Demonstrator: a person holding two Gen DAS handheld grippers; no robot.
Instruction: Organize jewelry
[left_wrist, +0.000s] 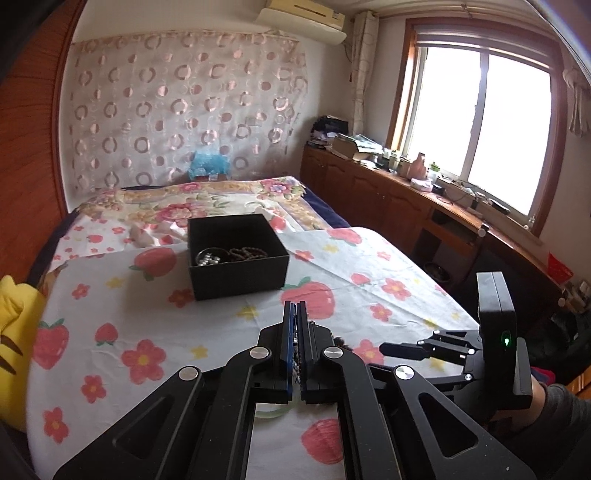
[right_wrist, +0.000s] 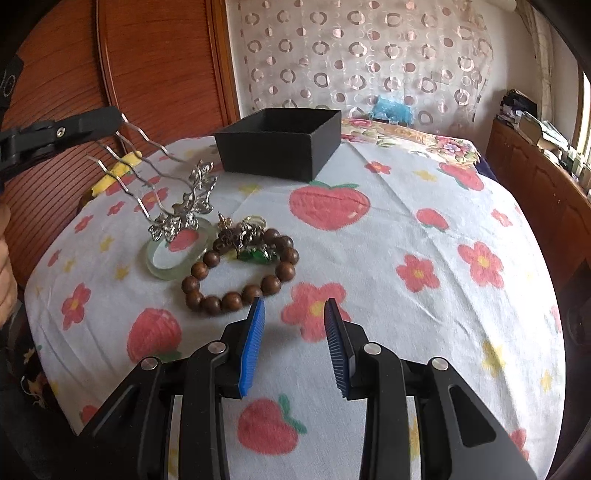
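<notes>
Gripping a silver hair comb (right_wrist: 177, 192) by the tips of its wavy prongs, the left gripper (right_wrist: 110, 120) entered the right wrist view from the upper left, its fingers pressed together on the prongs, the flowered head hanging just above a pale green bangle (right_wrist: 155, 264). Its own camera told less: there the left gripper (left_wrist: 295, 314) showed only closed blue pads with a sliver of metal between them and a green arc of the bangle (left_wrist: 271, 413) below.

The right gripper (right_wrist: 293, 314) hovered spread and empty over the strawberry-print cloth (right_wrist: 406, 206). Just ahead and to the left of its fingertips lay a brown wooden bead bracelet (right_wrist: 236, 280), ringing a small heap of jewelry with a green stone (right_wrist: 255, 254) and touching the bangle.

The black box (right_wrist: 280, 144) stood well beyond the heap. Only the left view looked down into the black box (left_wrist: 236, 254), showing a silvery bead strand (left_wrist: 210, 258) and a dark bead strand (left_wrist: 249, 254) inside. That view also caught the right gripper (left_wrist: 402, 349) at lower right.
</notes>
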